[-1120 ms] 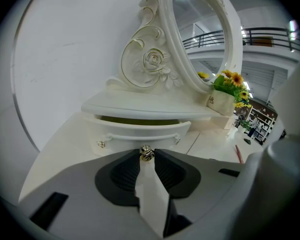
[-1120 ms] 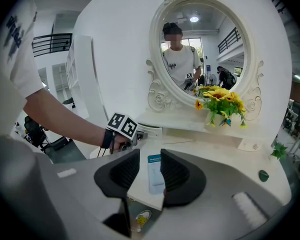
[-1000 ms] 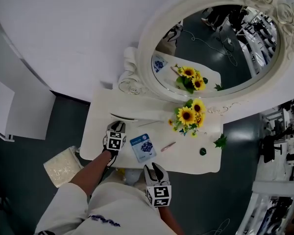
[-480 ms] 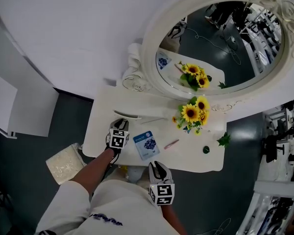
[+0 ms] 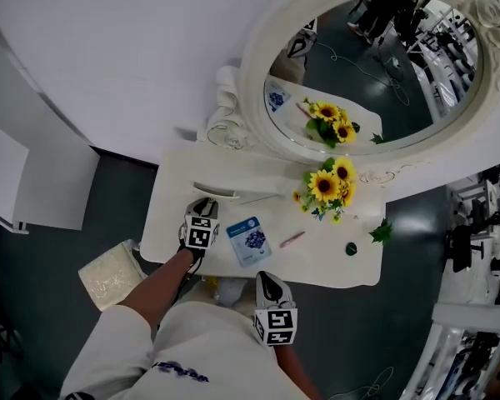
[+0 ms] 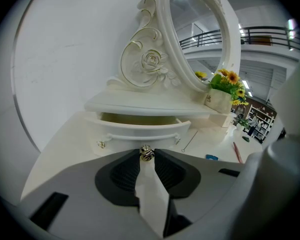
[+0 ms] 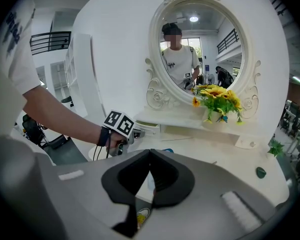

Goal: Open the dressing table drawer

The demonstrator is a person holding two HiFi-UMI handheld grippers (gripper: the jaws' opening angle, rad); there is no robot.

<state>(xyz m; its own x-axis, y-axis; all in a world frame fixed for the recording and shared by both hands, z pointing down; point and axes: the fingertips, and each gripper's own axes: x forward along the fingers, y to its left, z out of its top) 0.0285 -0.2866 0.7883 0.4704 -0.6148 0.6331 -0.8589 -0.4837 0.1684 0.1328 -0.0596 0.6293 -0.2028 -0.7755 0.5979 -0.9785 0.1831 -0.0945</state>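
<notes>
Right, the only change: the right gripper (image 7: 150,153) has just been closing and its jaws are now pressed together with nothing between them. It hangs off the front edge of the worktop (image 5: 333,267), well apart from the drawer (image 6: 140,130). My read is that it's parked and out of the job, so the pull is all on the left side. The left gripper (image 6: 147,158) is pinching the small gold knob (image 6: 146,153) at the centre of the drawer front, pads on either side, with the knob right at the fingertips. The drawer sits under the low shelf (image 6: 150,106) at the back left of the worktop, below the mirror's scroll base. Its curved front is proud of the shelf edge, and a strip of the interior shows behind it, so I'd call it partly open, not fully. The knob is directly ahead of the gripper and in line with its jaws. The blue sachet (image 5: 248,240) lies just beside the left gripper, clear of the drawer's path. The grip is shallow, so slipping off the knob looks like the main risk.
</notes>
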